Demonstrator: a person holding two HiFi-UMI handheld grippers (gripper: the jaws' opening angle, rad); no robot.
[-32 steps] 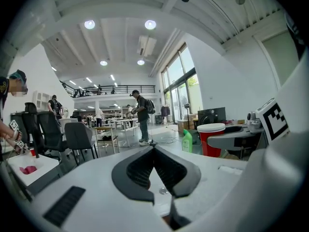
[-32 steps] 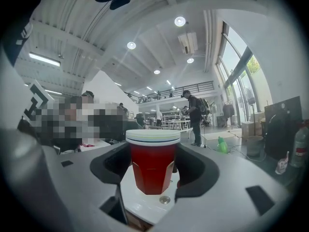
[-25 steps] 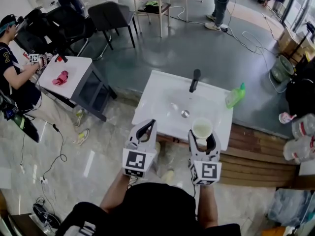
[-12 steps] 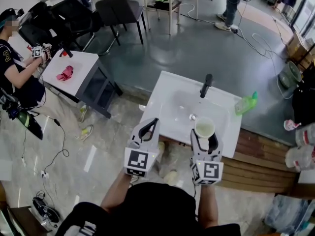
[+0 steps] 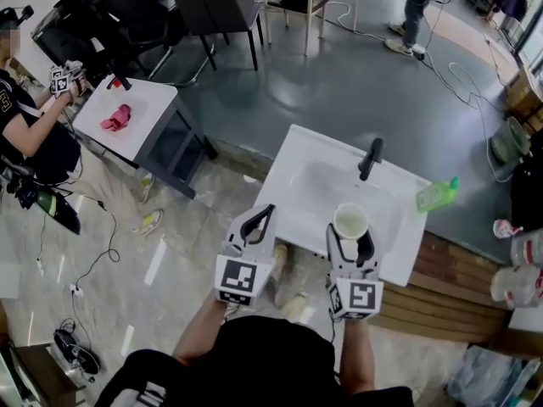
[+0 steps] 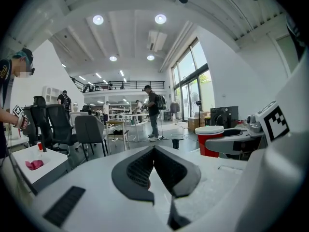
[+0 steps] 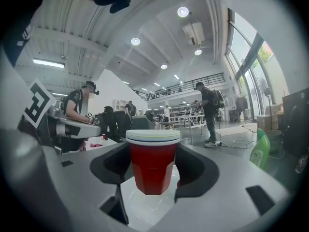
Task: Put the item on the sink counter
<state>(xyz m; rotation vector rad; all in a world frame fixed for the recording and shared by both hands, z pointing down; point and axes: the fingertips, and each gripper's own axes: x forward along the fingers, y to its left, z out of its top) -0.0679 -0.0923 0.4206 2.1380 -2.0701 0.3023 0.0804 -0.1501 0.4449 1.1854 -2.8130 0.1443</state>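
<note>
Here the right gripper (image 5: 351,237) fingers clamp a red cup (image 7: 153,163) above the sink (image 5: 305,172); left gripper (image 6: 154,151) fingers seem closed, empty.

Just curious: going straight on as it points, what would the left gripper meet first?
Likely the left edge of the sink counter, just ahead of the left gripper; height is unclear, it may pass above.

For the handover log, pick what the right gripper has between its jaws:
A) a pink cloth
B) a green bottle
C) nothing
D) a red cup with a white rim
D: in the right gripper view, the right gripper is closed on the red cup, which stands upright between its jaws.
</note>
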